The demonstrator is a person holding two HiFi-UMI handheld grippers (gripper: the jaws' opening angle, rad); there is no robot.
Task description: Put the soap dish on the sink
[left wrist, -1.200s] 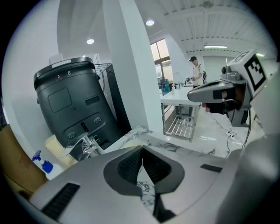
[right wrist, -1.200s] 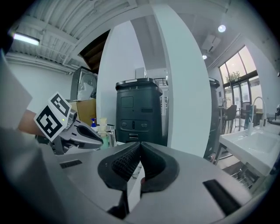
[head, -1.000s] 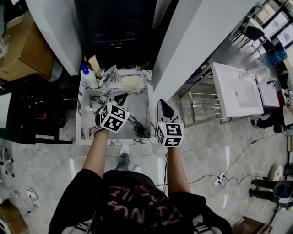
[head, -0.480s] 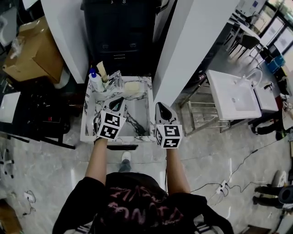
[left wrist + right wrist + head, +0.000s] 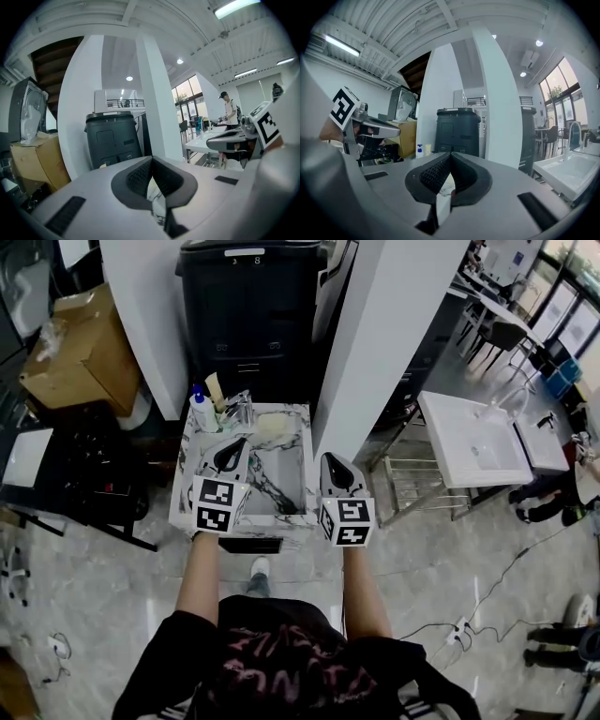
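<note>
In the head view a marble sink [image 5: 295, 486] stands straight ahead. On its back rim, to the right of the faucet [image 5: 240, 409], lies the pale yellow soap dish [image 5: 272, 426]. My left gripper [image 5: 228, 450] hovers over the sink's front left part, shut and empty. My right gripper [image 5: 336, 467] is just off the sink's right edge, also shut with nothing held. Both are well short of the dish. In the left gripper view the left gripper [image 5: 151, 162] shows its jaws meeting at the tips. The right gripper [image 5: 450, 157] looks the same in its own view.
A blue-capped bottle [image 5: 199, 410] stands at the sink's back left corner. Behind it are a black bin [image 5: 253, 315] and a white pillar [image 5: 384, 334]. A cardboard box [image 5: 80, 352] lies left; a white basin [image 5: 473, 442] and metal rack [image 5: 412, 479] are to the right. A person [image 5: 229, 110] stands far off.
Both grippers have drawn back toward the sink's front edge, the left one leaving the middle of the basin. The soap dish has stayed on the back rim.
</note>
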